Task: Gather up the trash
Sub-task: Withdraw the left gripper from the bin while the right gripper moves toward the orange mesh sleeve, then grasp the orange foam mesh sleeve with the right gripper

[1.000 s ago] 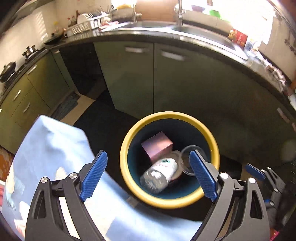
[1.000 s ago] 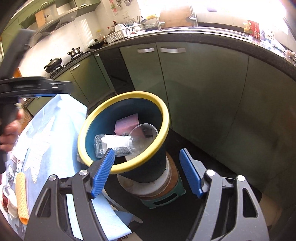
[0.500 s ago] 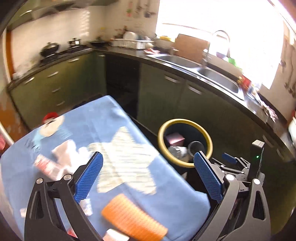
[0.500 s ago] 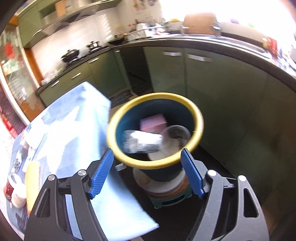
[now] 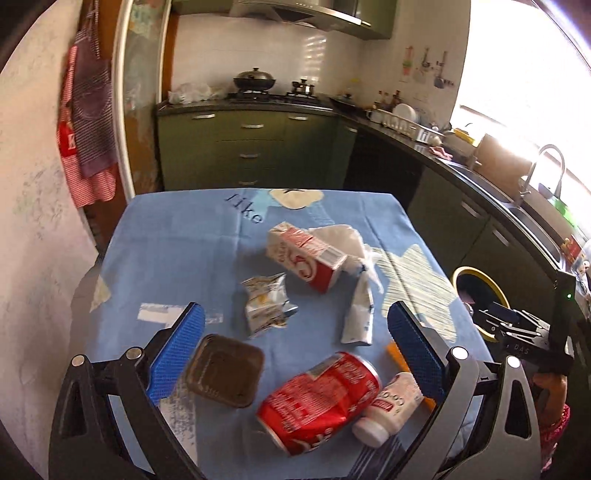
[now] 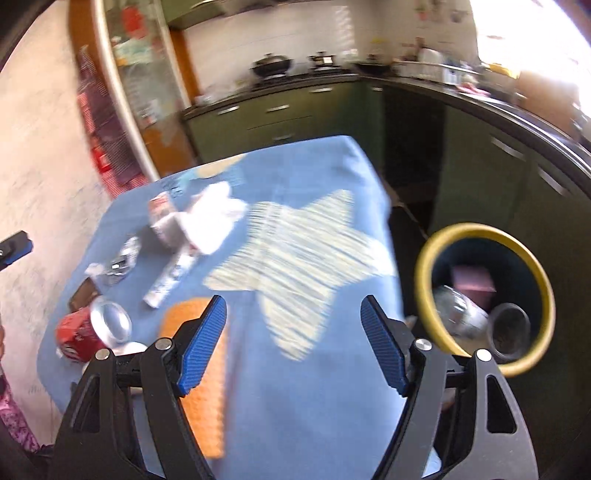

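Blue cloth covers the table, with trash low in the frame: a crushed red can beside a white bottle. Both the left gripper and the right gripper are wide apart, empty. A yellow-rimmed bin sits at right.

A kitchen is shown, lined with green cabinets under a dark countertop that bends round a corner. A white tiled wall is seen behind the stove, with a range hood mounted above. Strong daylight is admitted through a window over the sink faucet. A striped apron is hung on the mottled wall at the left. The table is covered with a blue cloth.
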Action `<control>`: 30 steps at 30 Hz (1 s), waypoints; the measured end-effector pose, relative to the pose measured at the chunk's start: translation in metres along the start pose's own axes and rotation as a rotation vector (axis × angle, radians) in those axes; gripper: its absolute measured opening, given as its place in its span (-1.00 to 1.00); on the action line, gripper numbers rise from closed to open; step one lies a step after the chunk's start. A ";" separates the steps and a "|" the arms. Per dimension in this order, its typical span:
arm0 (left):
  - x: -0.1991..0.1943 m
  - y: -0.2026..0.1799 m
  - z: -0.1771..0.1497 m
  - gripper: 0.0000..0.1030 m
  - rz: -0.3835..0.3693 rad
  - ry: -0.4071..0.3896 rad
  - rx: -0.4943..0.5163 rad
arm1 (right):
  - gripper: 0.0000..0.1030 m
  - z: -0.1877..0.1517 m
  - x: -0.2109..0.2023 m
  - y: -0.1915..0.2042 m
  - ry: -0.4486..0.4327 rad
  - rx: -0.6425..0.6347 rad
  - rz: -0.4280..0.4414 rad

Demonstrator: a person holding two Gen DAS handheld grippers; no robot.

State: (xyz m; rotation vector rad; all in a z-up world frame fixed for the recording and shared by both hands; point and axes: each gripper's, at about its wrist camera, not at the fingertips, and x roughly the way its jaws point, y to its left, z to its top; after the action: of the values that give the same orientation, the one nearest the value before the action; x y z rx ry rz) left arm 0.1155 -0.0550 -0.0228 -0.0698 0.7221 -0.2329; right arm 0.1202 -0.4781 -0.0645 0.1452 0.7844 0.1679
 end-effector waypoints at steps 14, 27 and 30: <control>0.014 0.036 -0.027 0.90 0.009 0.042 -0.051 | 0.27 -0.012 0.051 0.075 0.192 -0.167 -0.012; 0.018 0.028 -0.027 0.90 -0.007 0.048 -0.031 | -0.72 -0.021 0.051 0.059 0.199 -0.111 0.066; 0.019 0.023 -0.026 0.90 -0.012 0.048 -0.020 | -0.73 -0.018 0.041 0.057 0.169 -0.102 0.075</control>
State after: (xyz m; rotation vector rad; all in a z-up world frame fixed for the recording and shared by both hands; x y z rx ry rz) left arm 0.1160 -0.0361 -0.0579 -0.0882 0.7725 -0.2396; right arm 0.1304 -0.4133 -0.0941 0.0644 0.9369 0.2938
